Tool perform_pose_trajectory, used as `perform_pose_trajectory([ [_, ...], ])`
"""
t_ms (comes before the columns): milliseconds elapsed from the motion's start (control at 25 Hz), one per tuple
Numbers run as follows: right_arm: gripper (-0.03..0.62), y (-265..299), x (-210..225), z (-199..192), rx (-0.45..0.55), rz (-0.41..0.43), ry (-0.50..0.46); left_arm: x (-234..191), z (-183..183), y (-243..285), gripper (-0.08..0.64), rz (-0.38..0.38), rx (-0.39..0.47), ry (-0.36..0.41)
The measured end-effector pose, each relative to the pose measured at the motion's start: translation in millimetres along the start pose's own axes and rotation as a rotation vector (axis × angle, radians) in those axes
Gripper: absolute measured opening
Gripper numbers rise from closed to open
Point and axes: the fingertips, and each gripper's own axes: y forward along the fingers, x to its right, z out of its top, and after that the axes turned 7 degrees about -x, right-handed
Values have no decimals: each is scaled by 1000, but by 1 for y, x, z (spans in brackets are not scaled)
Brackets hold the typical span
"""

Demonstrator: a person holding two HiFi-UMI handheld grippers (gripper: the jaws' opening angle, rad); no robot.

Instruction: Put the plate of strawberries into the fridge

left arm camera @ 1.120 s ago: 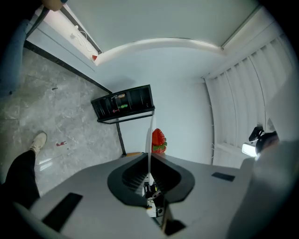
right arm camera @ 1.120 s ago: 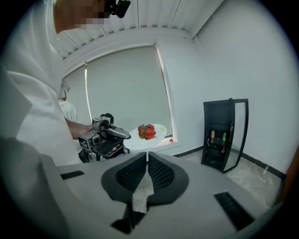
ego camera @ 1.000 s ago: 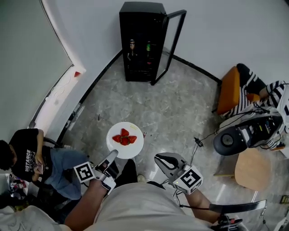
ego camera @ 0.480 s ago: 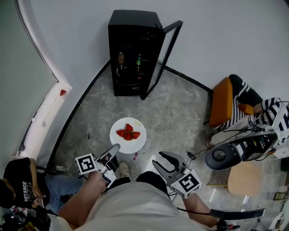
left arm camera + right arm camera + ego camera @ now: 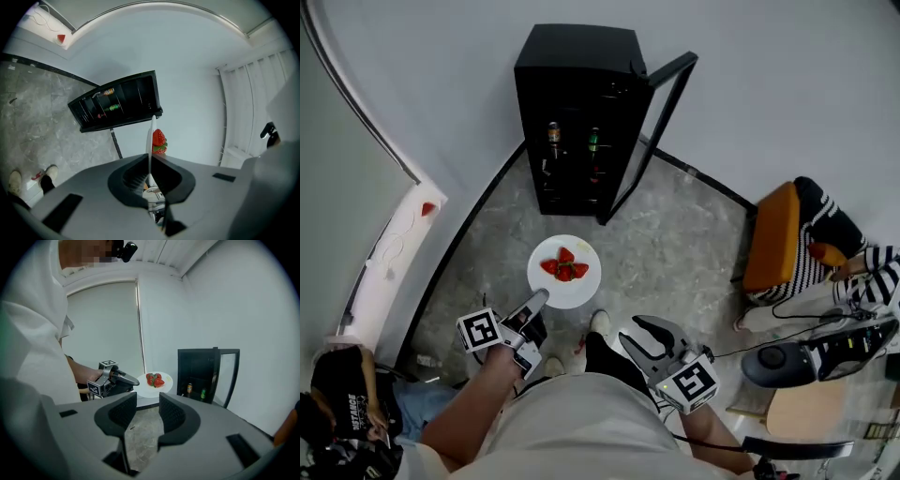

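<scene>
Gripping the plate [image 5: 565, 292] of strawberries [image 5: 564, 268] by its rim, your left gripper [image 5: 536, 302] holds it short of the open fridge [image 5: 572, 66] in the head view; left gripper view, jaws pinch the plate edge; right gripper view, your right gripper [image 5: 147, 411] gapes empty.

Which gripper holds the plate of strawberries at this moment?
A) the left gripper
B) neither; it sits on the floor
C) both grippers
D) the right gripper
A: the left gripper is shut on the rim of the plate, while the right gripper is open with nothing between its jaws.
</scene>
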Motion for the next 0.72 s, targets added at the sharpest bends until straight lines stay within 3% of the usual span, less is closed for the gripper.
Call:
perform_pose_trajectory([
  [280,160,14,112,22,-8,52,-54,-3,69,84,25,40,81,14],
  [400,160,22,140,17,-16,71,-58,-9,95,111,25,37,114,11],
  [720,158,57,195,22,-52,72,-8,-59,175,171,25,133,147,12],
])
